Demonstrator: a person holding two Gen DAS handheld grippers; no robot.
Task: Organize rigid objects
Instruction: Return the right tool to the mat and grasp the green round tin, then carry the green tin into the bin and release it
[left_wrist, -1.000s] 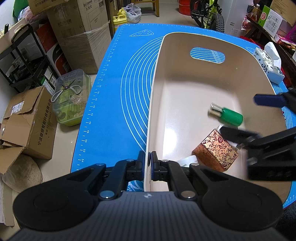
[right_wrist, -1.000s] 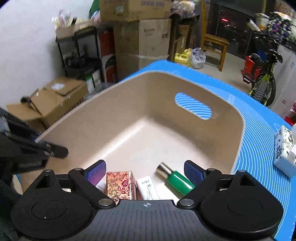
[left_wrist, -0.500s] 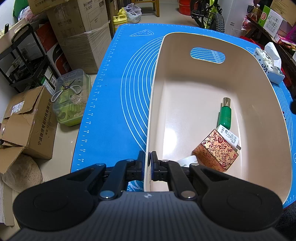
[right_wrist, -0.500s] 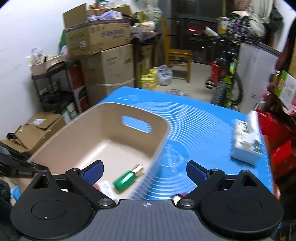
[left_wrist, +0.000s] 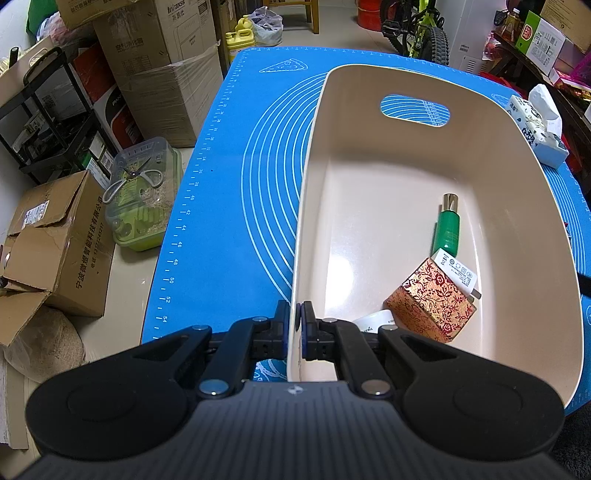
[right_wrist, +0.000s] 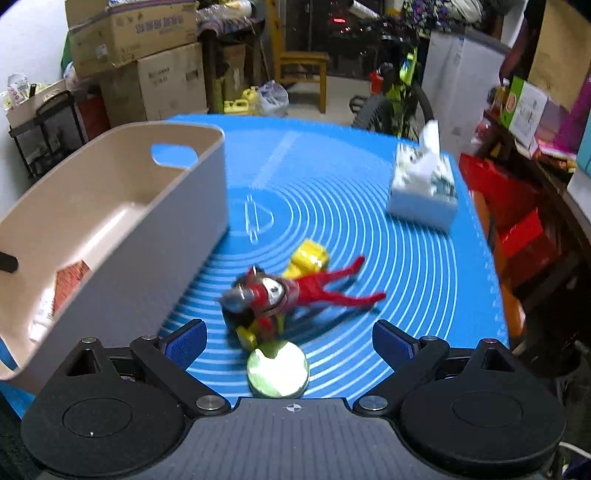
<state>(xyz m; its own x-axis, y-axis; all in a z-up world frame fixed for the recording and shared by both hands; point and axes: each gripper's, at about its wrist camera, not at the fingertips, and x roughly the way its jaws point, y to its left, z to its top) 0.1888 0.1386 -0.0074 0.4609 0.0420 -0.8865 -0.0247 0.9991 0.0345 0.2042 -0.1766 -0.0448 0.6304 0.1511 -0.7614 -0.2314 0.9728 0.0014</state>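
Your left gripper (left_wrist: 294, 328) pinches the bin (left_wrist: 509, 155) wall; your right gripper (right_wrist: 290, 341) gapes empty over what looks like a blurry red figure (right_wrist: 295, 291) tangled with yellow bits, so you might snag both.

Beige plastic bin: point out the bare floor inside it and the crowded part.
Bare: the beige plastic bin's floor from its handle cutout down to the green bottle. Crowded: the near right corner, with red-gold patterned box and white charger.

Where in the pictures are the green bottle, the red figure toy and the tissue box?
green bottle (left_wrist: 448, 230), left wrist view, middle of its green body
red figure toy (right_wrist: 295, 291), right wrist view, its red torso
tissue box (right_wrist: 421, 201), right wrist view, its front face
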